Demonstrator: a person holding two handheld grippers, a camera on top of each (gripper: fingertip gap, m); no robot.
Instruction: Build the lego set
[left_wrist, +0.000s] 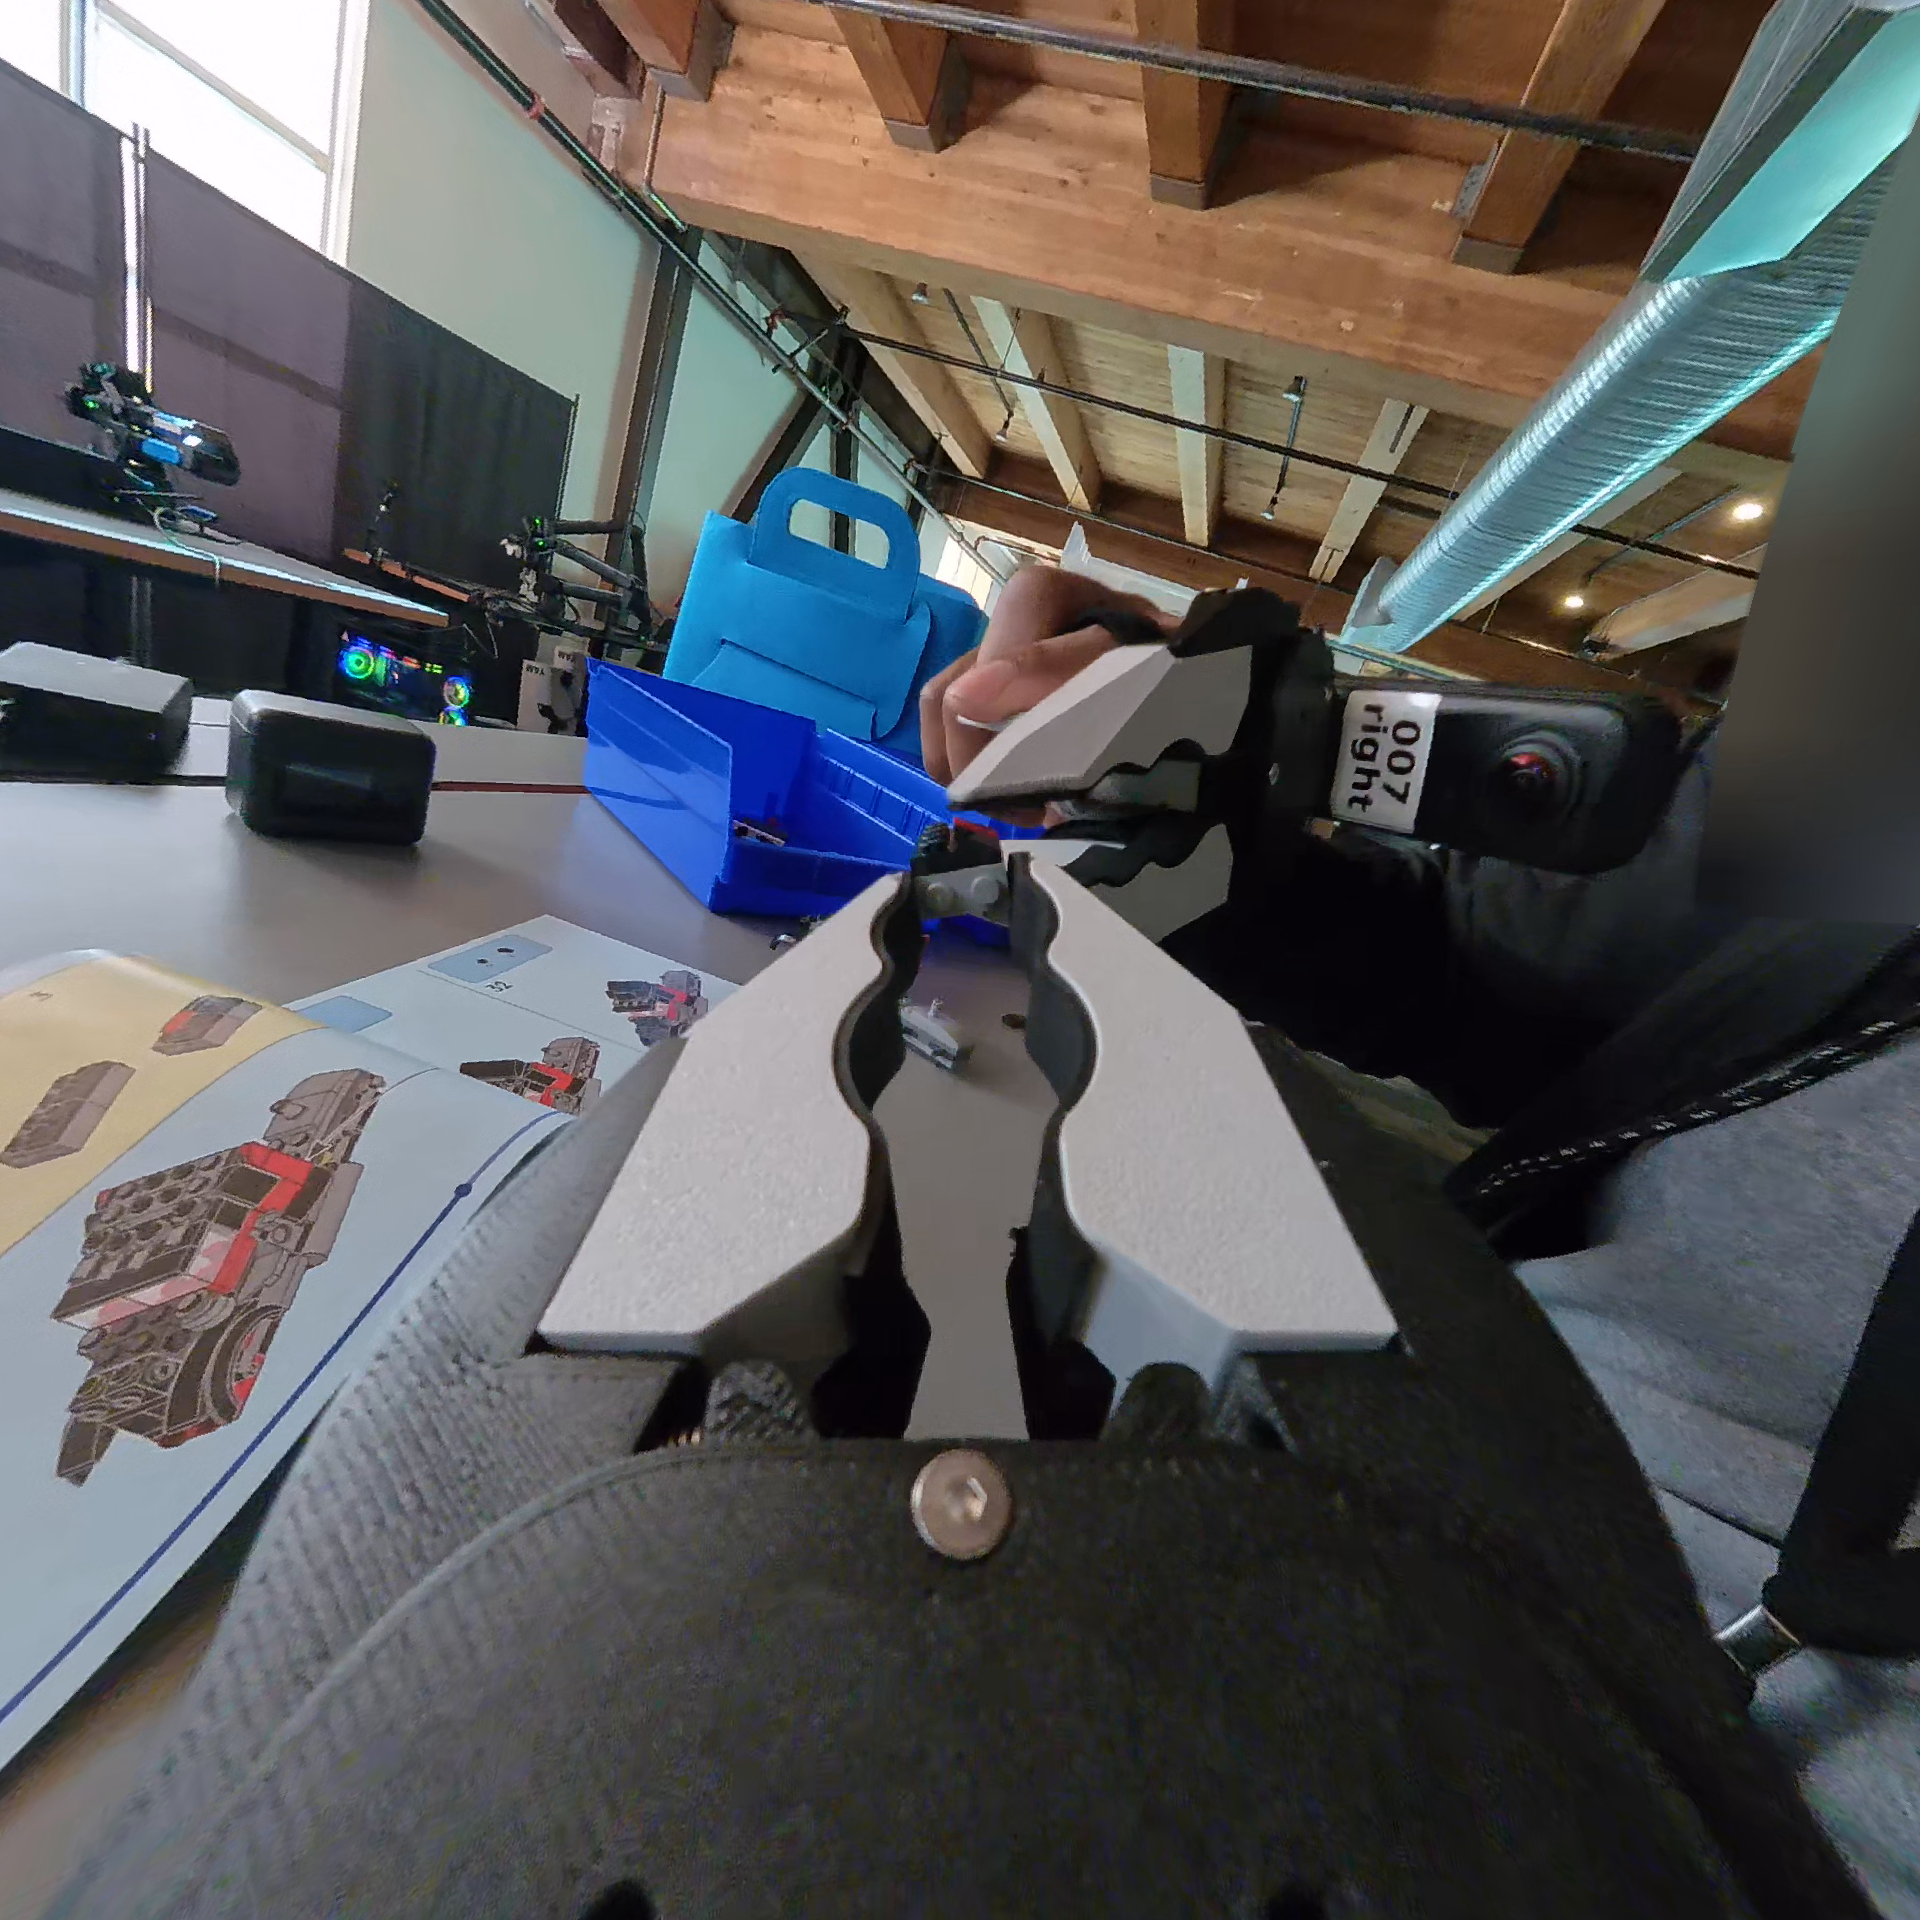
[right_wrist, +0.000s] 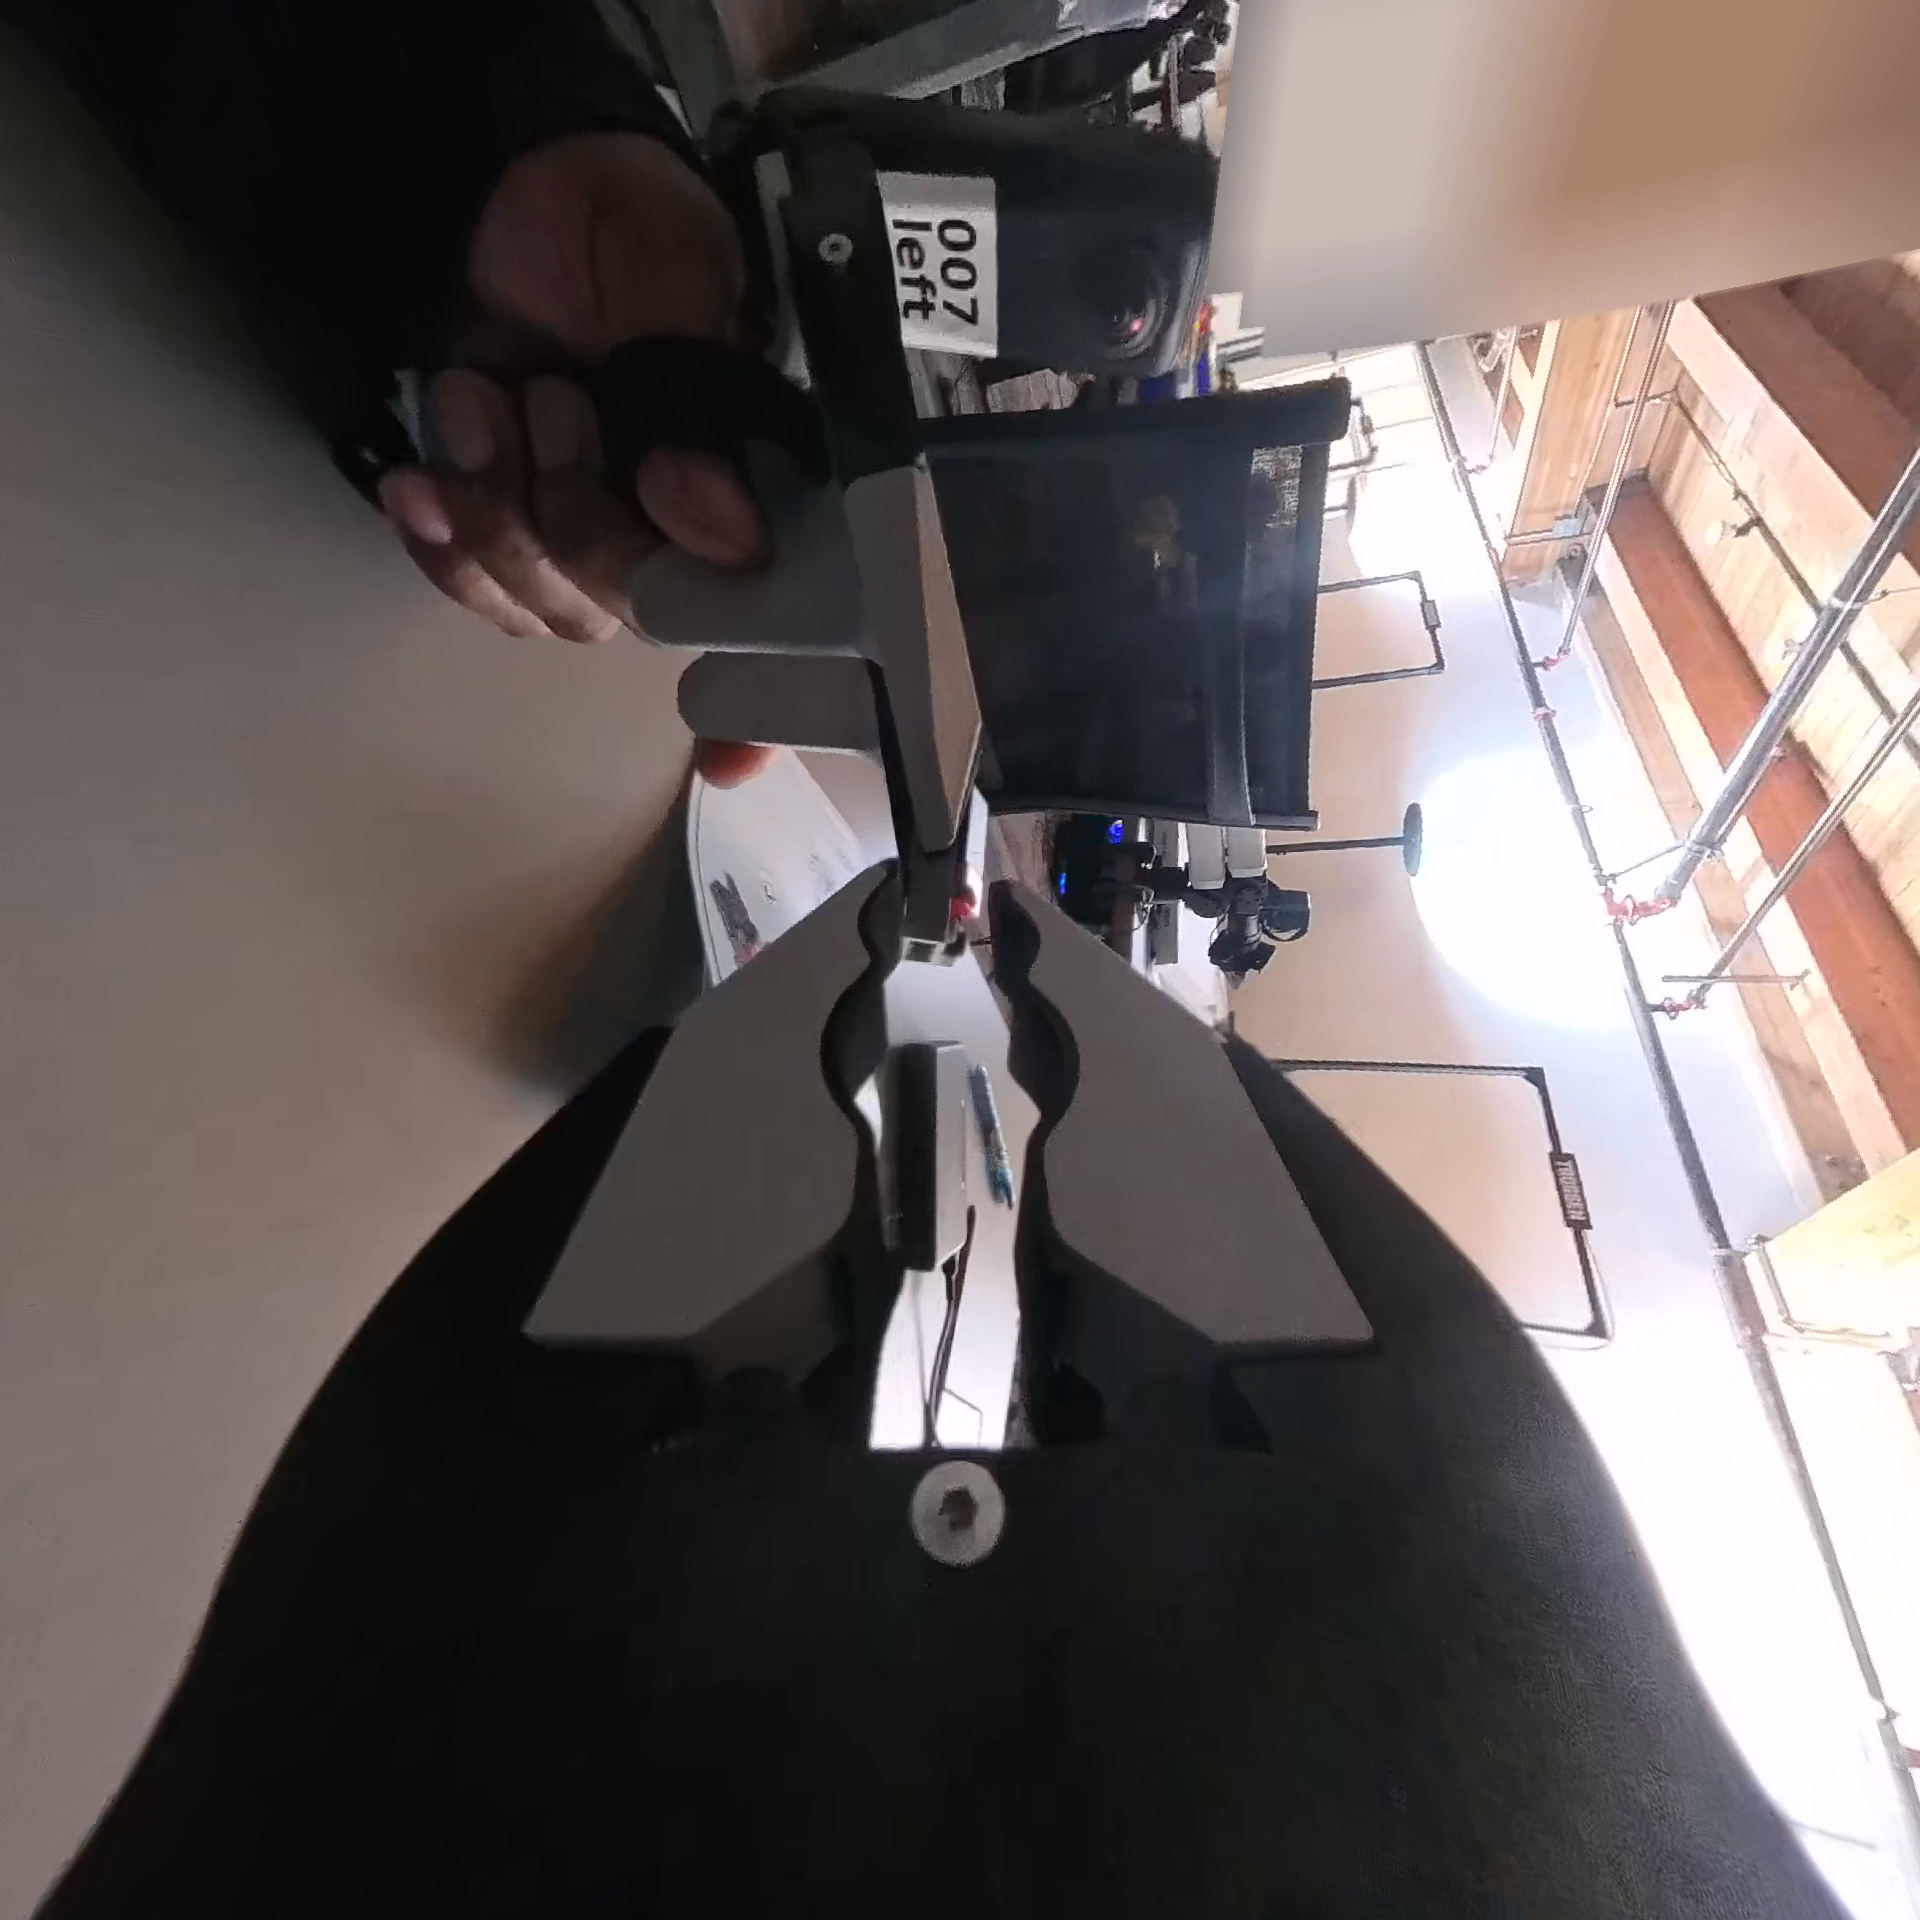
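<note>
My left gripper (left_wrist: 962, 881) is shut on a small grey and black lego assembly (left_wrist: 961, 896) with a red bit, held above the table. My right gripper (left_wrist: 997, 821) comes in from the right, a hand on its handle, with its jaws apart around the top of that assembly. In the right wrist view my right gripper (right_wrist: 942, 906) straddles the assembly (right_wrist: 928, 930). Its left finger is against the piece and its right finger stands off from it. The left gripper (right_wrist: 935, 857) reaches down from above, seen edge-on. A small loose grey piece (left_wrist: 935, 1034) lies on the table under my left fingers.
An open instruction booklet (left_wrist: 260, 1195) lies at the left. A blue parts bin (left_wrist: 748, 810) and a blue bag (left_wrist: 821, 603) stand behind the grippers. Black power bricks (left_wrist: 332, 769) sit at the far left. A blue pen (right_wrist: 987, 1132) lies beside a black box (right_wrist: 914, 1153). My left and right fingertips are right by each other.
</note>
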